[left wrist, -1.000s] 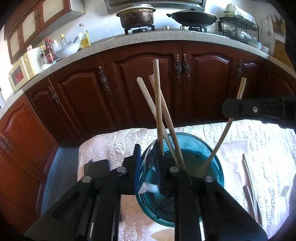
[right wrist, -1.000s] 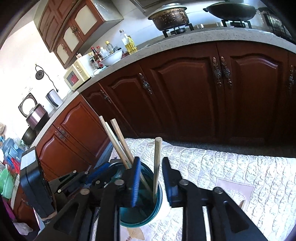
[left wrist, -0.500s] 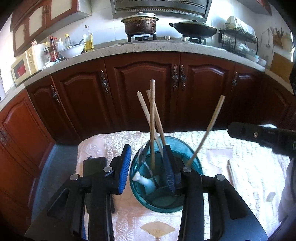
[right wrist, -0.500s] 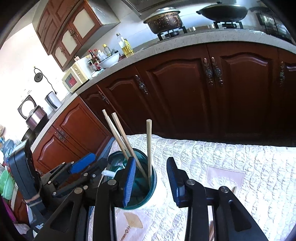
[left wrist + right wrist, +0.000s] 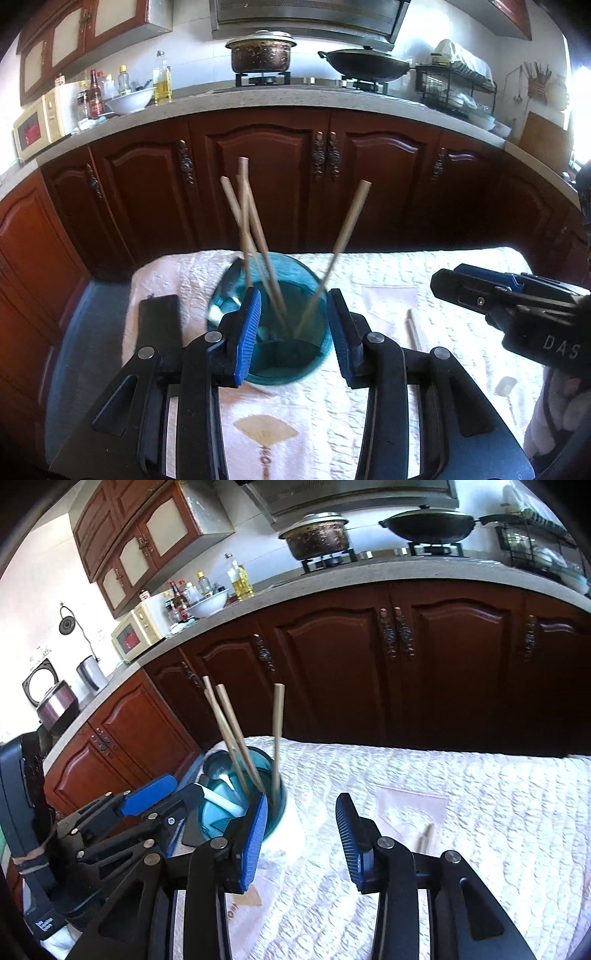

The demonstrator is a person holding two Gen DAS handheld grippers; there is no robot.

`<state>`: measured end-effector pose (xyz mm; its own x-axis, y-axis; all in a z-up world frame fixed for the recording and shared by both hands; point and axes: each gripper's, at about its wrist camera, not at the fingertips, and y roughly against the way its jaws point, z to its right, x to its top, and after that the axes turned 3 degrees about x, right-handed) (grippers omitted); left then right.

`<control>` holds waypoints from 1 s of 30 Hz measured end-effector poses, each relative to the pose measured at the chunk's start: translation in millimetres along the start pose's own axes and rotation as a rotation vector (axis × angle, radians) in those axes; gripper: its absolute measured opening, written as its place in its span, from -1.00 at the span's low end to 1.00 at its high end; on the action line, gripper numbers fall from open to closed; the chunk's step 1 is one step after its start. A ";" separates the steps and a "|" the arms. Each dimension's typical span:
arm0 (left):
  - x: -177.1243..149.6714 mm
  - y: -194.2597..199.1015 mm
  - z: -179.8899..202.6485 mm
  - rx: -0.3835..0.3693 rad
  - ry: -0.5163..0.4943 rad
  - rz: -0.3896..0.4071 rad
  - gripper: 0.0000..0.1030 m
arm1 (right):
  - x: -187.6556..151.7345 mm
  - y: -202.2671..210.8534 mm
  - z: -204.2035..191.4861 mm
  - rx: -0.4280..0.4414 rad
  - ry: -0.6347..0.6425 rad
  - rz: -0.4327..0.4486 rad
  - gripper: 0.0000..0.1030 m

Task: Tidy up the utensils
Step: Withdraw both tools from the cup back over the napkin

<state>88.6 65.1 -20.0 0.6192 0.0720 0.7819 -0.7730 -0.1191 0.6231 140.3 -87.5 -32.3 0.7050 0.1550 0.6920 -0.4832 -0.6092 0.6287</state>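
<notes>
Chopsticks (image 5: 245, 221) standing in blue cup (image 5: 314, 354) on quilted white cloth (image 5: 461, 332): three leaning together at left, one (image 5: 343, 236) tilted off to right. White spoon (image 5: 221, 799) lying inside cup too, seen from right wrist view. Left gripper (image 5: 293, 328) spread wide, nothing pinched, blue pads either side of cup but apart from it. Right gripper (image 5: 301, 834) spread as well and opening further, nothing between pads, aimed at bare cloth just right of cup. Judged as moment between drops: both tools empty after delivery into cup, free for another pick. One more chopstick (image 5: 413, 328) lying flat on cloth to right of cup, near pale square patch; small pale utensil (image 5: 505, 386) farther right, too small to name. Next move probably calls for right gripper to swing toward loose chopstick, drop low over cloth, line pads across thin shaft and close firmly, since slim round stick on soft quilt could roll or slip away.
</notes>
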 end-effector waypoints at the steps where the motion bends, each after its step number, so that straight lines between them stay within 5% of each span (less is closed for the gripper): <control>1: -1.9 1.1 4.7 -0.013 0.001 -0.004 -0.29 | -2.6 3.1 2.3 -0.007 -0.003 0.002 -0.28; 17: -30.0 -3.2 58.4 -0.165 0.018 -0.096 -0.26 | -43.4 38.0 54.9 -0.184 -0.018 -0.015 -0.23; 30: -58.9 -29.3 62.9 -0.168 0.028 -0.205 -0.17 | -101.6 -11.8 112.5 -0.183 -0.141 -0.228 -0.22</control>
<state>83.5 2.1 -85.5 0.7630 0.1057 0.6377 -0.6453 0.0664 0.7610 132.8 -183.6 -149.9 0.8645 0.1545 0.4784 -0.3811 -0.4192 0.8240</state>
